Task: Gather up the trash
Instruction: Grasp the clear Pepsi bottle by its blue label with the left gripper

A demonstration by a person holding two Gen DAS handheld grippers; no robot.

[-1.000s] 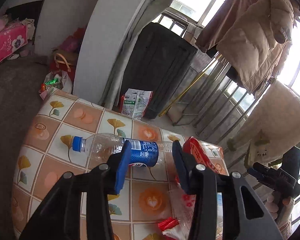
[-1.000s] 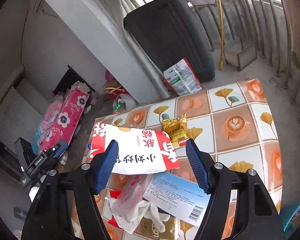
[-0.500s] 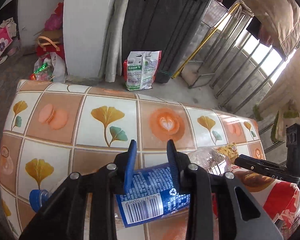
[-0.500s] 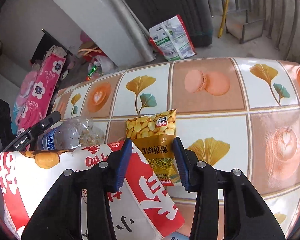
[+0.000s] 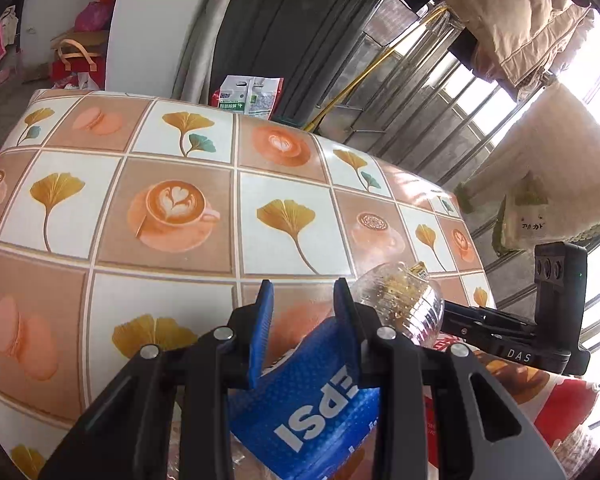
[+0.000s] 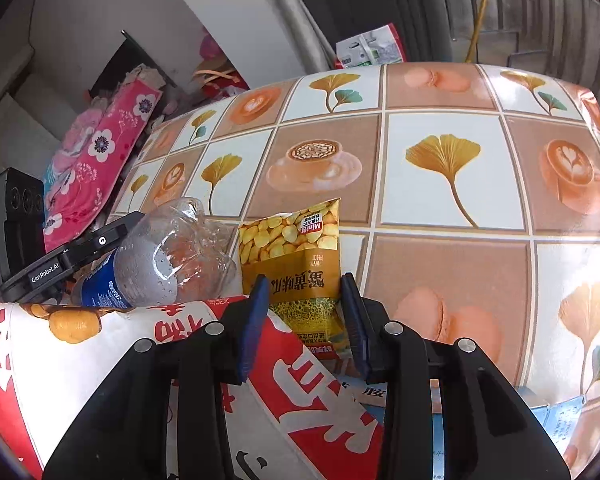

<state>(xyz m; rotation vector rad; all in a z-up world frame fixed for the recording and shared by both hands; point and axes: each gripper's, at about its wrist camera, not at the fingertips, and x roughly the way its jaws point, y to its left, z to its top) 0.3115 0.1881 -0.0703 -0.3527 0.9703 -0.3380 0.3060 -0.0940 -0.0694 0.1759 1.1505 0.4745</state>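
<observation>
Table (image 5: pixel 180 216) under a tiled-pattern cloth carries your litter, bunched at the near edge. Largest is the red-and-white bag (image 6: pixel 100 360), lying flat, partly under the right gripper; judged light, crinkly and slick, so take it by an edge. Next, the bottle (image 5: pixel 324 392): an empty clear plastic shell with a blue label, judged light, springy and prone to roll. Your left gripper (image 5: pixel 304 320) has it across the label, jaws narrowed onto the body, the base sticking out right of the fingers. It appears raised and tilted off the cloth, though contact beneath is hidden. The label band is the sound hold; the ribbed base would buckle. Smallest, the yellow snack packet (image 6: pixel 292 264) lies flat, its lower end between the fingers of your right gripper (image 6: pixel 304 316). The jaws stand partly open astride it, not yet pinching. Judged thin and limp; close on its lower end. Both grippers point forward, pitched down towards the cloth.
</observation>
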